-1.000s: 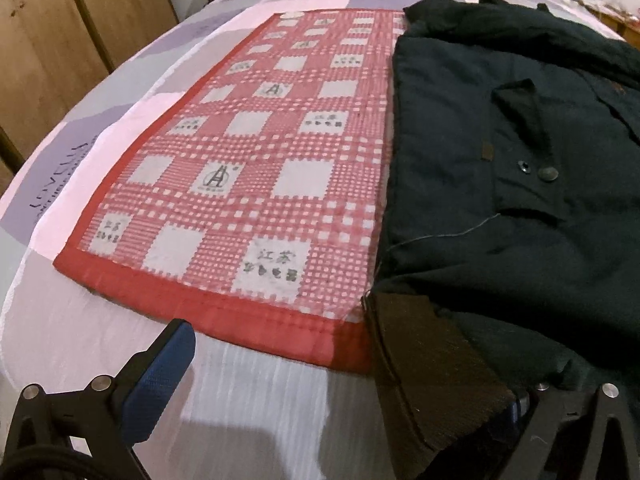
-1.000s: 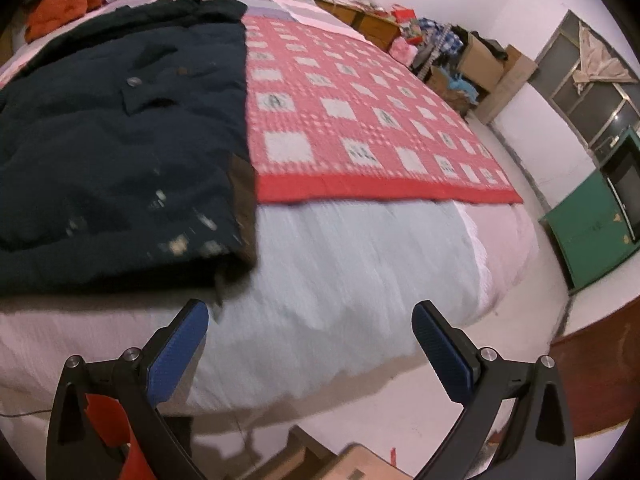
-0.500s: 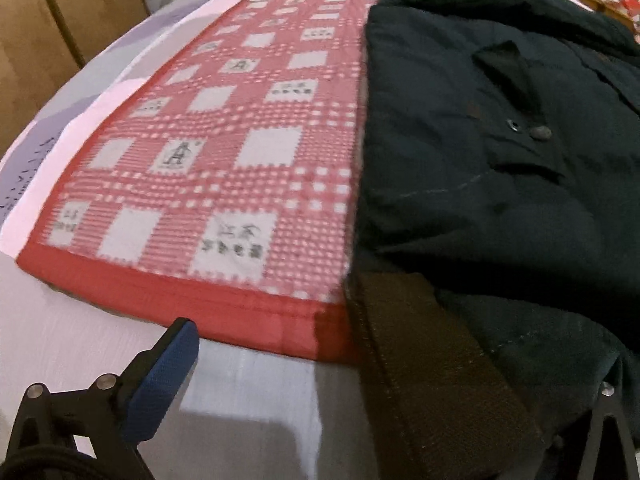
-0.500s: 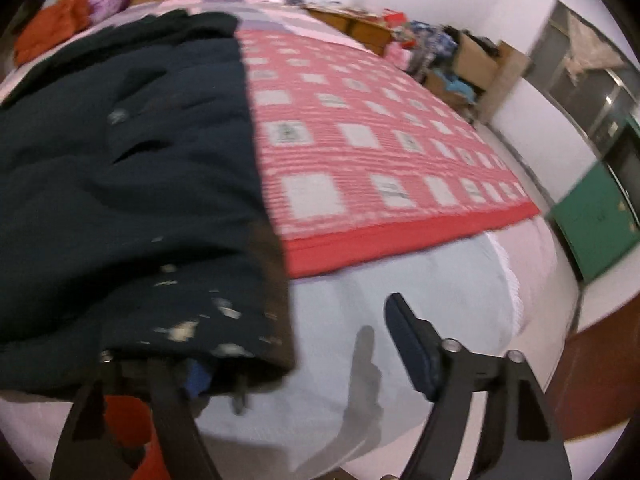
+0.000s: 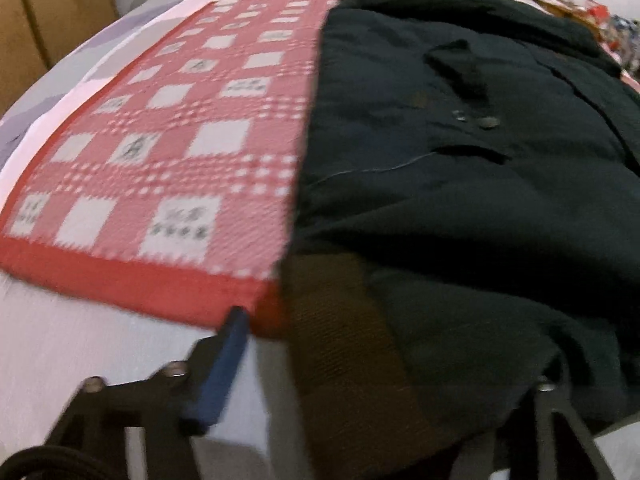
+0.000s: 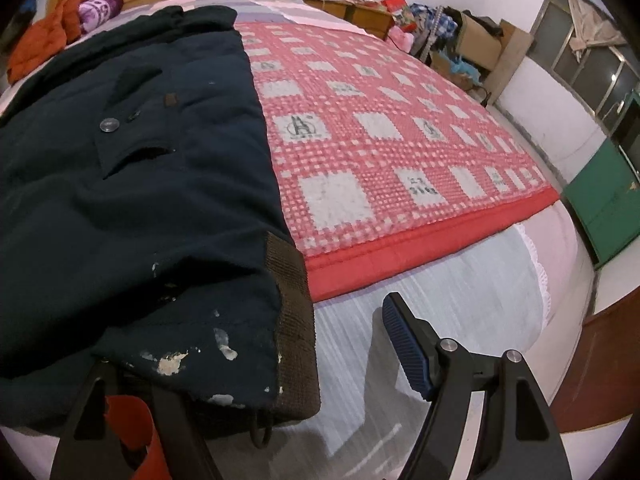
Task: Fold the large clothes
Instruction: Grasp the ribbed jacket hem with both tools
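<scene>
Coat (image 6: pixel 132 184) lies spread flat down the middle of the bed (image 6: pixel 460 292), over the red checked blanket (image 6: pixel 384 140), its brown-trimmed hem at the foot edge nearest both grippers. No fold shows in either view — I judge the task barely begun, with every fold still to make and only the first grasp of the hem under way.

Left gripper (image 5: pixel 384 392) straddles one hem corner: one blue pad (image 5: pixel 220 372) sits on the blanket side of the coat, the other finger is buried under the dark cloth. The jaws look wide apart, not yet clamped.

Right gripper (image 6: pixel 256 364) straddles the other hem corner likewise — one pad (image 6: pixel 404 344) in the open on the blanket side, the other finger beneath the paint-flecked hem, the jaws spread with nothing pinched yet.
</scene>
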